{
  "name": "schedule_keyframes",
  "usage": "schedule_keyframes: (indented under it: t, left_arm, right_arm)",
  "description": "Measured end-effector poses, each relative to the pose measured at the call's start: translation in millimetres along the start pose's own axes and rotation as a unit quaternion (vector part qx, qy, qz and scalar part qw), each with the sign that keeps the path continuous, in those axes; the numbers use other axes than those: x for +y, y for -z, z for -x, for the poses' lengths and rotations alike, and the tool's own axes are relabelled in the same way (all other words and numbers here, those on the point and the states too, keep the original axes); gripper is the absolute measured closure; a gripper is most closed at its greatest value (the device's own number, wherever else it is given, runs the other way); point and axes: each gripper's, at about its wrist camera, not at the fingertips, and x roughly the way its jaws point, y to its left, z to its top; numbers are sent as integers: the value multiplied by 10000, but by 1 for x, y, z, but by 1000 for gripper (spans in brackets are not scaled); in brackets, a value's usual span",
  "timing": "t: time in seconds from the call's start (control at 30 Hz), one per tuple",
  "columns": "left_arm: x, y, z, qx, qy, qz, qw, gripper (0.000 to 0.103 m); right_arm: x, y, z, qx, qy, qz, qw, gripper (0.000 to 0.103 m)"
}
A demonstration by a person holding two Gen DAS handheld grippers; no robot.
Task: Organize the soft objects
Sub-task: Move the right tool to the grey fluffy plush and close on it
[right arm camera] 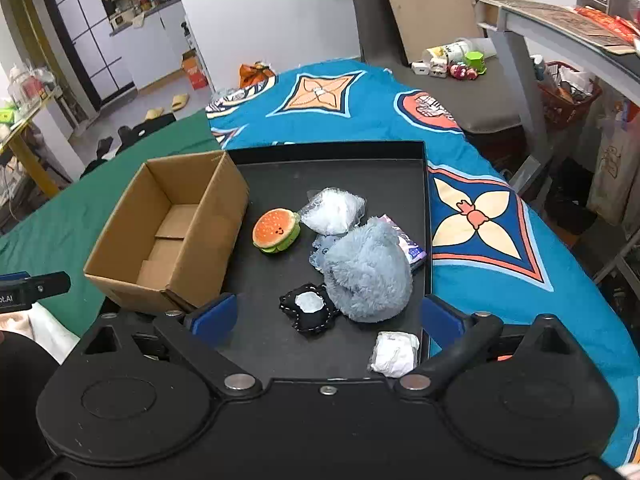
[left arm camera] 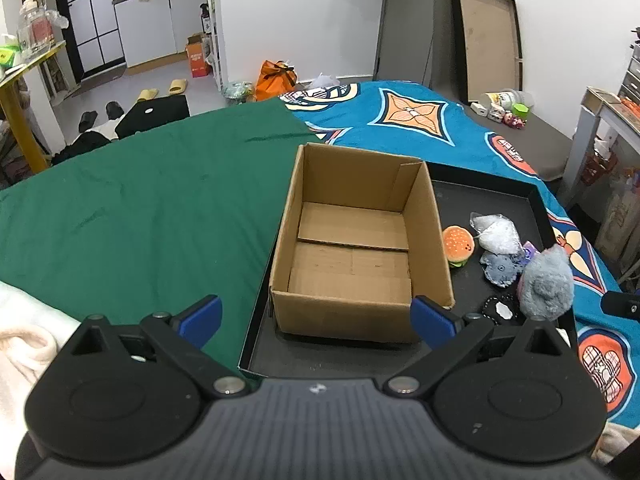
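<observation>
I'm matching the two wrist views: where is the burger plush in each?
Left wrist: burger plush right of centre, just right of the cardboard box on the black tray.
Right wrist: burger plush near centre, right of the box, left of the white bag.
Shared landmark: the box, empty, at the tray's left side.

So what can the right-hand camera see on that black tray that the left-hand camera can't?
Only the right wrist view shows the small white packet at the tray's near edge, and the whole black patch with a pale centre.

Only the left wrist view shows the cardboard box's full bare floor and the wide green cloth.

Both show the black tray, burger plush, fluffy grey-blue plush and clear bag of white stuffing. Both pairs of tongs are open, holding nothing.
</observation>
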Motion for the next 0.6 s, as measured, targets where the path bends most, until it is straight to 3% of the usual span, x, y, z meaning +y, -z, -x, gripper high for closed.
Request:
schedule_keyframes:
  t: [0.27, 0.6]
  left_arm:
    - [9, -8, -22, 82, -62, 196, 9998, 12]
    - [14, -19, -57, 242, -306, 313, 9987, 32]
  right_arm:
    - [-7, -10, -27, 215, -110, 52, 9997, 10]
    - [-24, -5, -63, 413, -243, -229, 9986, 23]
